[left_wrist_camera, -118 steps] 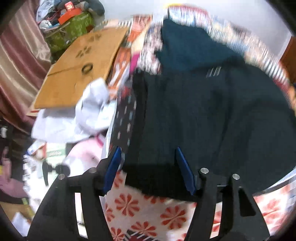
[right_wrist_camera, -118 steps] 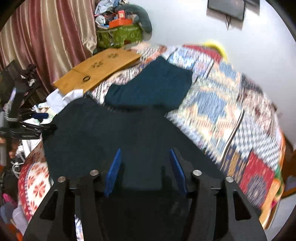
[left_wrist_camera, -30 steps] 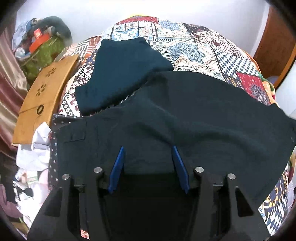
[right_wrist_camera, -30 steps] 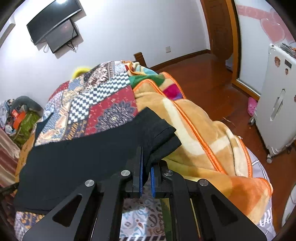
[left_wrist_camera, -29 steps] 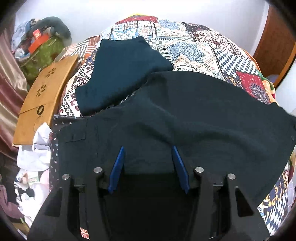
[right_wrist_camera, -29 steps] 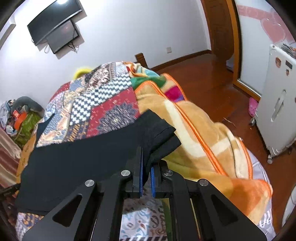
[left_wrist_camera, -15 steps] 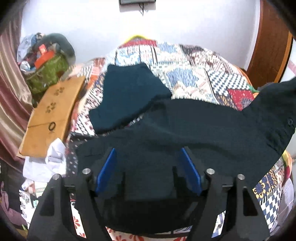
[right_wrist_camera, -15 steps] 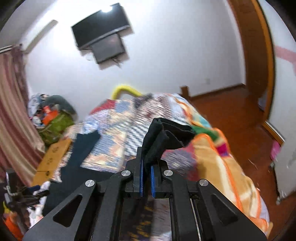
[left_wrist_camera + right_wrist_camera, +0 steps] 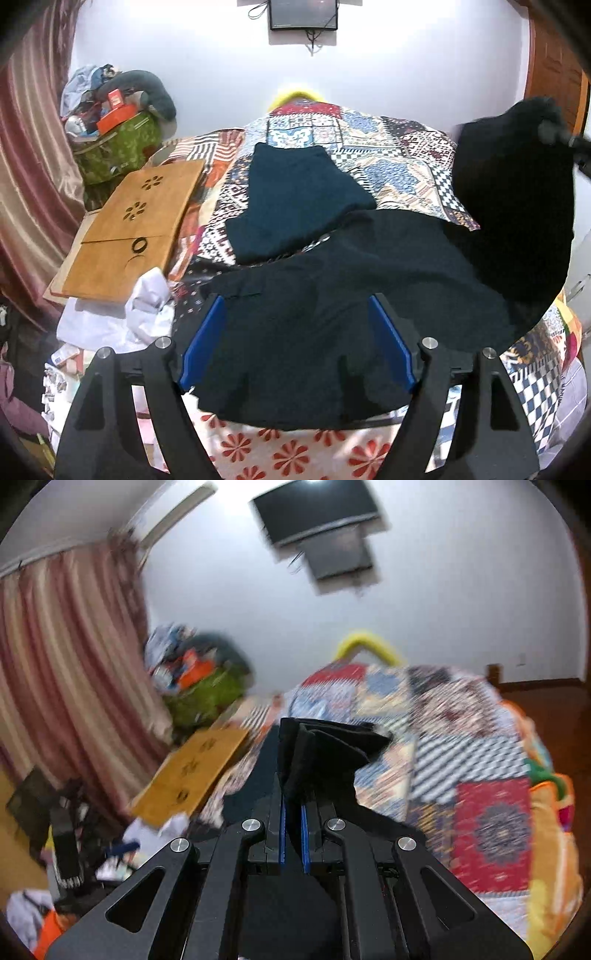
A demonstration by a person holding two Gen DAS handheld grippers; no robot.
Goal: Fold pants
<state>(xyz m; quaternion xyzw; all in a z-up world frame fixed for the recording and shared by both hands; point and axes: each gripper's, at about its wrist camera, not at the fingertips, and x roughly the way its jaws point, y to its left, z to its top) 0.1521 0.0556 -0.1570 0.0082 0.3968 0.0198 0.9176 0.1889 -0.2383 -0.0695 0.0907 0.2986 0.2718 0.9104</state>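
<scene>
Left wrist view. Item one: black pants [image 9: 369, 280], matte, soft knit, spread flat over the near half of the bed, one end lifted high at the right edge into a dark hanging fold. My left gripper [image 9: 295, 343] sits over the near hem; its jaws have just been opening and now stand wide, blue pads [image 9: 201, 343] clear of the cloth on either side, pinching nothing. Item two: a folded dark teal garment [image 9: 295, 206], roughly rectangular, lying beyond the pants, their edges overlapping. Item three: patchwork quilt [image 9: 388, 155], busy geometric blocks, covering the bed; a red-flowered sheet [image 9: 288, 454] shows at the near edge. Item four: a flat wooden board [image 9: 136, 225] with flower cut-outs, left of the bed, with crumpled white cloth [image 9: 147, 306] below it. Pink striped curtain [image 9: 29, 166] at left, wall-mounted screen [image 9: 303, 14] above.

Right wrist view, blurred. My right gripper [image 9: 291, 834] has its jaws pressed together on a bunched end of the pants [image 9: 325, 753], which stands up from the fingertips in stiff pleats above the quilt [image 9: 461, 738]. Board [image 9: 195, 775], curtain [image 9: 66, 657] and screen [image 9: 325, 531] appear again; a yellow curved bar [image 9: 365, 642] rises behind the bed.
</scene>
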